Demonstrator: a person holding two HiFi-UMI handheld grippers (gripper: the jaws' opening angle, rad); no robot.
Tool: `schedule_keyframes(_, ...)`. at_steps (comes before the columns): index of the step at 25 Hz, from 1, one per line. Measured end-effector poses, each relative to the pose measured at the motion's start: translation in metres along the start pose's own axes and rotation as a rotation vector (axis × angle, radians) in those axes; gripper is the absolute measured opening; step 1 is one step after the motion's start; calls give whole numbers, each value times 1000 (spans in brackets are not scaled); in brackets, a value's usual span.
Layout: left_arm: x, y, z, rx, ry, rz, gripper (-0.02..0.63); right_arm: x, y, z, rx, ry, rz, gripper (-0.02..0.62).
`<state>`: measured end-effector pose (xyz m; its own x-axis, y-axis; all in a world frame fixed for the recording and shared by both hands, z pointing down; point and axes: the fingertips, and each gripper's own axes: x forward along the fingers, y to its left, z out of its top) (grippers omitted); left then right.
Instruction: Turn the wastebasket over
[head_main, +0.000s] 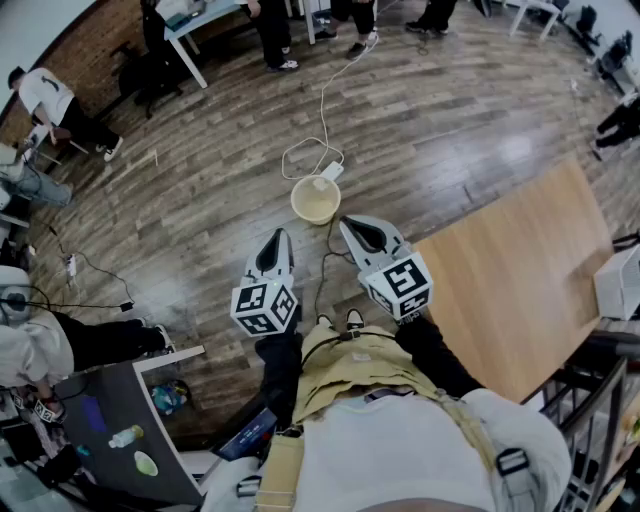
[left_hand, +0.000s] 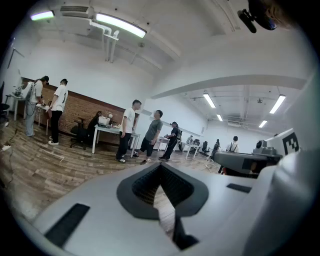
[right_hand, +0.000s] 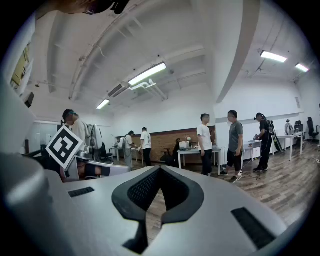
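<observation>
A pale yellow round wastebasket (head_main: 316, 199) stands upright on the wooden floor, its mouth facing up, just ahead of the person's feet. My left gripper (head_main: 278, 238) hangs in the air short of it and slightly left, jaws together with nothing between them. My right gripper (head_main: 353, 224) is held a little to the right of the basket, also shut and empty. Neither touches the basket. In the left gripper view, the left gripper (left_hand: 160, 167) points level across the room; in the right gripper view, the right gripper (right_hand: 159, 169) does too. The basket is not in either gripper view.
A white cable (head_main: 322, 120) with a plug block lies on the floor just beyond the basket. A light wooden table (head_main: 525, 275) stands to the right. A dark desk (head_main: 110, 420) is at the lower left. Several people stand at tables farther off.
</observation>
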<state>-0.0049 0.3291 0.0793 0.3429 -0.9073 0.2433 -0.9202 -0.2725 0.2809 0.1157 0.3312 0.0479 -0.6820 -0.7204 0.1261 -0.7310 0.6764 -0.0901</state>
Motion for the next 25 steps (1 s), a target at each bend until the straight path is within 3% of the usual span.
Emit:
schedule_keyframes(14,8,6,0,-7,-12,39,2,10,-8,-2,-7,-3,39,20)
schedule_keyframes(25,10,15,-4,8,10,80,2,14,-29,-15,61,-1,18,20)
